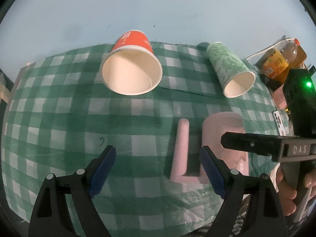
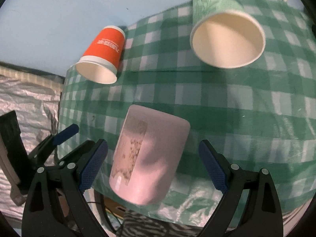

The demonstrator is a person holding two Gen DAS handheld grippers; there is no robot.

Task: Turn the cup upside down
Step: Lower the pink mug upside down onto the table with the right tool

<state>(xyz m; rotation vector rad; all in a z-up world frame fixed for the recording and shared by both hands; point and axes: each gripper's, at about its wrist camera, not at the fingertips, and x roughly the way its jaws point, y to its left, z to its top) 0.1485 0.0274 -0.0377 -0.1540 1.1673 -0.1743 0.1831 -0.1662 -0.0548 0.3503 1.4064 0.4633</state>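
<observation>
A pink mug stands upside down near the front edge of the green checked tablecloth. It sits between my right gripper's open fingers, not touched by them. In the left wrist view the mug shows with its handle pointing left, partly behind the right gripper's black finger. My left gripper is open and empty, just left of the mug. An orange paper cup and a green paper cup lie on their sides farther back.
A bottle of amber drink and a phone sit at the table's right side. A pale blue wall stands behind the table. Crinkled silver sheeting lies left of the table.
</observation>
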